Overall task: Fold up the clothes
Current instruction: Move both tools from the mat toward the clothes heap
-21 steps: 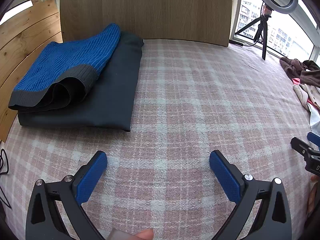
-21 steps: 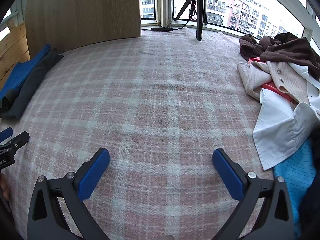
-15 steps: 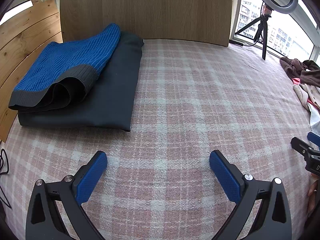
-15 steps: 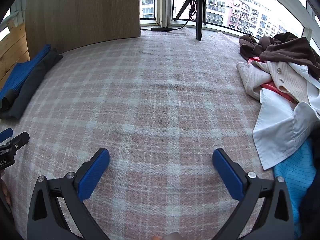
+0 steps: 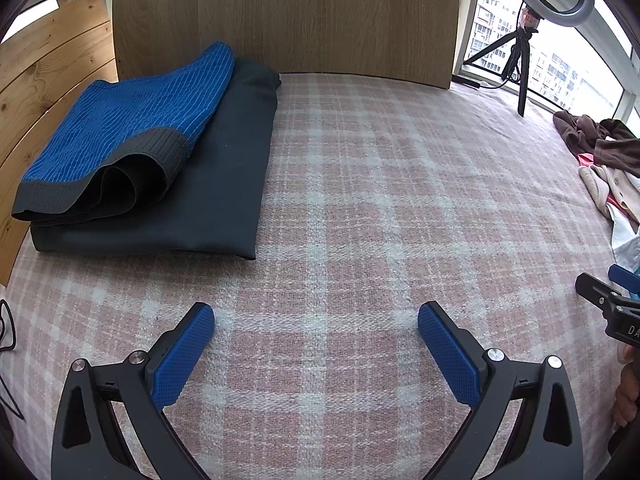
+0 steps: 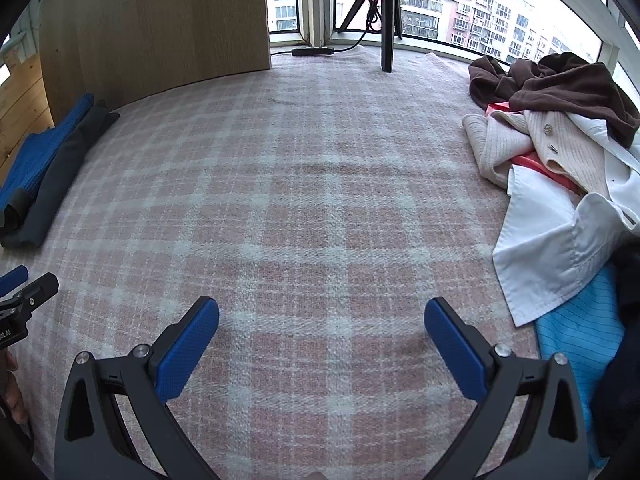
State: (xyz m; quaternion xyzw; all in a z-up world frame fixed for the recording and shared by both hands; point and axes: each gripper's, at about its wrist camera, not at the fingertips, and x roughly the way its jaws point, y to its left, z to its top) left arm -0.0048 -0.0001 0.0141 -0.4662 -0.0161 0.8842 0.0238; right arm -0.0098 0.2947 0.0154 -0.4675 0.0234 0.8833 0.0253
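Two grippers are waiting wide and empty over the pink checked blanket (image 6: 320, 200).

Both the left gripper (image 5: 316, 344) and the right gripper (image 6: 322, 336) are hovering with jaws spread and nothing between them. A blue ribbed sweater (image 5: 120, 120) is lying folded on a dark folded garment (image 5: 224, 184) at the far left, while the unfolded pile is sitting at the right edge, with a white shirt (image 6: 560, 248) nearest. This shirt is probably light, soft and limp, so it is likely sagging when lifted; taking hold at the collar or shoulder seams seems best.
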